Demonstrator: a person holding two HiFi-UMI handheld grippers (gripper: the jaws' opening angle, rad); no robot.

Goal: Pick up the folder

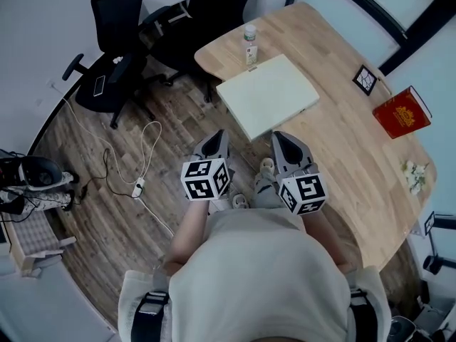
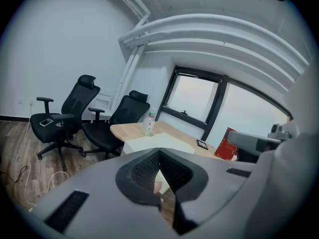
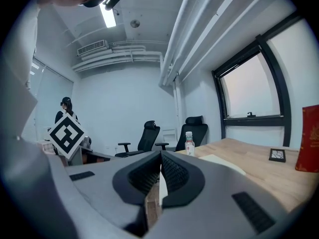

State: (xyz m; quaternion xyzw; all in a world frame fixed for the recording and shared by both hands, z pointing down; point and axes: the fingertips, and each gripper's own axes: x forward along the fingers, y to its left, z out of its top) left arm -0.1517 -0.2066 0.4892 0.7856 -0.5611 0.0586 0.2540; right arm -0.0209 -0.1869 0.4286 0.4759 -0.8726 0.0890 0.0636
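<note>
The folder (image 1: 267, 95) is a pale cream slab lying flat at the near left edge of the wooden table (image 1: 342, 155). My left gripper (image 1: 218, 135) is shut and empty, over the floor just short of the folder's near corner. Beside it my right gripper (image 1: 280, 135) is also shut and empty, its tips at the folder's near edge. In the left gripper view the jaws (image 2: 159, 153) meet with the folder (image 2: 149, 143) right behind them. The right gripper view shows its jaws (image 3: 160, 156) closed and the folder (image 3: 219, 161) a little to their right.
A small bottle (image 1: 250, 45) stands behind the folder. A red book (image 1: 401, 112) and a small black frame (image 1: 365, 80) lie at the table's right. Two black office chairs (image 1: 114, 41) stand on the wood floor at the left, with a white cable (image 1: 142, 162) trailing below them.
</note>
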